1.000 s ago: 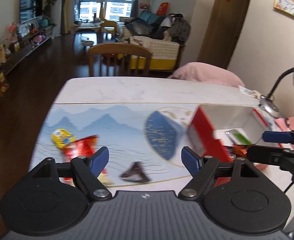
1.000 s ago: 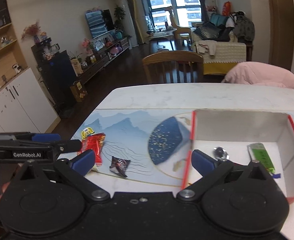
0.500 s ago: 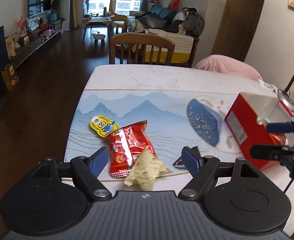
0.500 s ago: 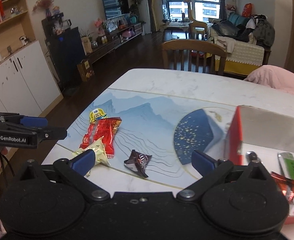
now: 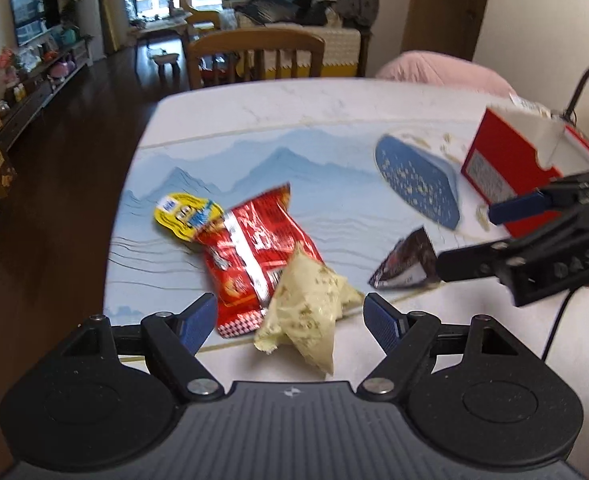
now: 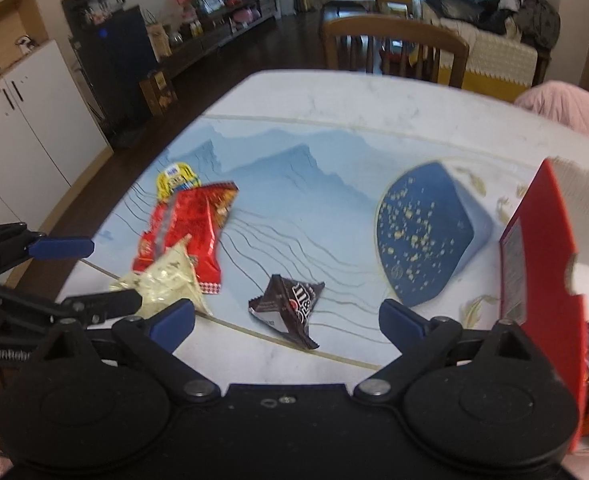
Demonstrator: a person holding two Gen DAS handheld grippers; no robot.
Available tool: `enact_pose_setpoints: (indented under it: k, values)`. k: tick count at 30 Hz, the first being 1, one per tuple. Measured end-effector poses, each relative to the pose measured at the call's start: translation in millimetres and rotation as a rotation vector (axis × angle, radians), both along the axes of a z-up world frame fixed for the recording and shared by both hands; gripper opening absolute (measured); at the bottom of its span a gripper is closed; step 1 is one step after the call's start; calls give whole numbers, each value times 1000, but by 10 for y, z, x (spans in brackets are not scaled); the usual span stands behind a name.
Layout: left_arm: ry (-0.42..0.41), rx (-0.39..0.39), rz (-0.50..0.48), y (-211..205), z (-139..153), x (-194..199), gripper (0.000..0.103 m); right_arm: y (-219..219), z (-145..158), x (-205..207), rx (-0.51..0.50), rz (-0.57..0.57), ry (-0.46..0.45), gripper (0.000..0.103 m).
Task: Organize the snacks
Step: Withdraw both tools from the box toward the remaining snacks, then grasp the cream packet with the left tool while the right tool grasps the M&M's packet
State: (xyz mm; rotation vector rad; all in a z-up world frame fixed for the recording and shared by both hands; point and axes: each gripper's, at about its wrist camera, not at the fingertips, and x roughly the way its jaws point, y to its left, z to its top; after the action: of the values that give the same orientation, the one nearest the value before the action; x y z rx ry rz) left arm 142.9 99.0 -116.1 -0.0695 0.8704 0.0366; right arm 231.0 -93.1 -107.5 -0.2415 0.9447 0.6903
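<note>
L gripper (image 5: 290, 322) fingers spread, over pale yellow pkt (image 5: 308, 312) lying on red snack bag (image 5: 254, 248). R gripper (image 6: 286, 318) spread over dark choc pkt (image 6: 290, 304). Red box (image 6: 542, 280) at right, on table (image 6: 334, 100).

On the table (image 5: 254, 112), a pale packet (image 5: 306, 312) overlaps a long wrapper (image 5: 254, 248); a round-lidded cup (image 5: 182, 214) lies behind, a dark sachet (image 5: 404, 266) right, a box (image 5: 506, 168) far right.

red packet (image 5: 254, 248), pale pouch (image 5: 308, 308) overlapping it, dark wrapper (image 6: 290, 306) apart
</note>
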Motion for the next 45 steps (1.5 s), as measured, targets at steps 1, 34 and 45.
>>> enact_pose_setpoints:
  k: [1, 34, 45]
  values:
    - [9, 1, -7, -6, -33, 19, 80, 17, -40, 24, -7, -6, 8, 96]
    - [105, 57, -72, -153, -345, 300, 47, 342, -414, 152, -111, 70, -24, 34]
    - [110, 30, -31, -140, -259, 257, 40, 122, -266, 26, -65, 10, -30, 29]
